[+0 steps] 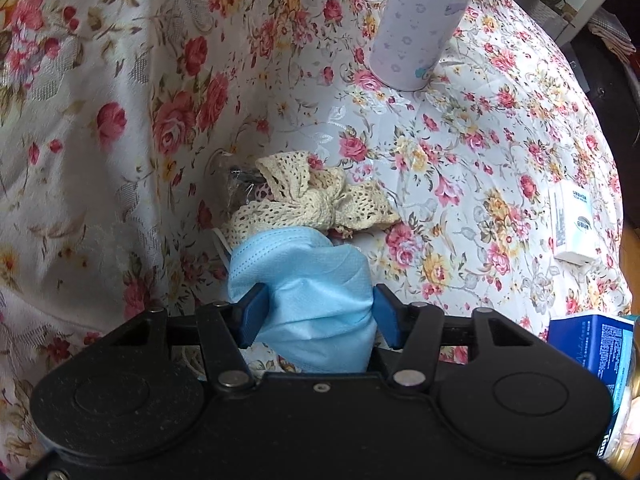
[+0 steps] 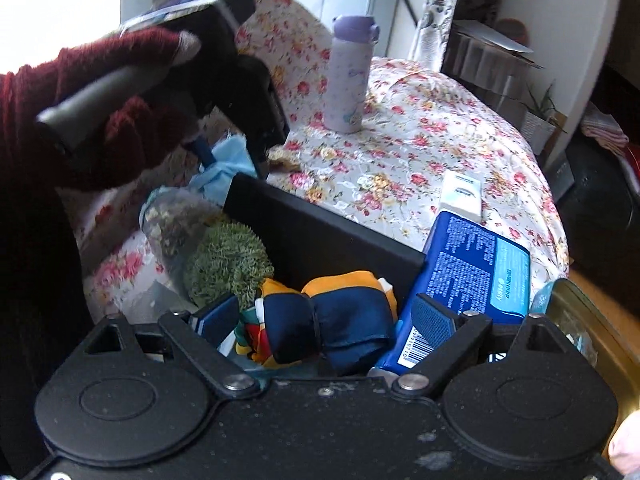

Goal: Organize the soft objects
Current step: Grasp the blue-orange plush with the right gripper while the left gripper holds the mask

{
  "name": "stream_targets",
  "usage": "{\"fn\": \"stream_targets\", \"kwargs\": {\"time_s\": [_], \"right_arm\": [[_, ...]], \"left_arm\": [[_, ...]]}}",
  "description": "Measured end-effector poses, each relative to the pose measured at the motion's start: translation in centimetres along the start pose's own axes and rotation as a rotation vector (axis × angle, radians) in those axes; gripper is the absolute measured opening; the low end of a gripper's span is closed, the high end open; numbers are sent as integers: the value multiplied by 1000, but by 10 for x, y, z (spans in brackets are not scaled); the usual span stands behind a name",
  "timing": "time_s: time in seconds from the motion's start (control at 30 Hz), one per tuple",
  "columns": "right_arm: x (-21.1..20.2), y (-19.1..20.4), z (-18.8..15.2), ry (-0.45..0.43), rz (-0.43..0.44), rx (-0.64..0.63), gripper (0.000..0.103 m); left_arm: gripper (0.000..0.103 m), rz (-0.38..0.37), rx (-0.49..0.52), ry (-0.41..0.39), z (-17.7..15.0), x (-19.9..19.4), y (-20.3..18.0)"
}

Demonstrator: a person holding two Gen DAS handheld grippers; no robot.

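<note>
My left gripper (image 1: 320, 316) is shut on a crumpled light blue face mask (image 1: 312, 276), its blue pads pinching both sides just above the floral cloth. Beyond the mask lies a cream lace piece (image 1: 316, 200). The right wrist view shows the same gripper (image 2: 232, 160), held by a hand in a dark red glove (image 2: 120, 112), with the mask (image 2: 226, 168) hanging from it. My right gripper (image 2: 326, 320) stands open over a black box (image 2: 320, 232). A navy, orange and multicoloured cloth (image 2: 328, 328) lies between its fingers without the pads pressing it. A green fuzzy ball (image 2: 228, 268) sits beside that cloth.
A lavender bottle (image 2: 348, 76) stands upright on the floral tablecloth (image 2: 420, 152), also seen as the lavender bottle (image 1: 420, 20). A blue tissue pack (image 2: 476, 264) leans at the box's right; a small white box (image 2: 462, 196) lies behind it. A gold tin (image 2: 580, 320) sits far right. Crumpled clear plastic (image 1: 236, 184) lies by the lace.
</note>
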State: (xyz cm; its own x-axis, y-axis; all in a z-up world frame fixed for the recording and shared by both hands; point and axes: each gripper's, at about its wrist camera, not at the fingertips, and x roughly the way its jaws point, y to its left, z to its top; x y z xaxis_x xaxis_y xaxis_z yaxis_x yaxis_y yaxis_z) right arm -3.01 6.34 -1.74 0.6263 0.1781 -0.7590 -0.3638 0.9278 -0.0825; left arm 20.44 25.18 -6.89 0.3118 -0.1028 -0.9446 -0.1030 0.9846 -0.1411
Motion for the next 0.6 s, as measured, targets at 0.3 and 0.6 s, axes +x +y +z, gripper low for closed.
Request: {"fn": "stream_targets", "kwargs": {"time_s": [0.3, 0.6], "right_arm": [[25, 6, 5, 51, 11, -54, 92], [31, 0, 7, 77, 69, 1, 66]], "left_arm": [[54, -17, -13, 1, 0, -1, 3], [54, -22, -26, 0, 0, -2, 4]]}}
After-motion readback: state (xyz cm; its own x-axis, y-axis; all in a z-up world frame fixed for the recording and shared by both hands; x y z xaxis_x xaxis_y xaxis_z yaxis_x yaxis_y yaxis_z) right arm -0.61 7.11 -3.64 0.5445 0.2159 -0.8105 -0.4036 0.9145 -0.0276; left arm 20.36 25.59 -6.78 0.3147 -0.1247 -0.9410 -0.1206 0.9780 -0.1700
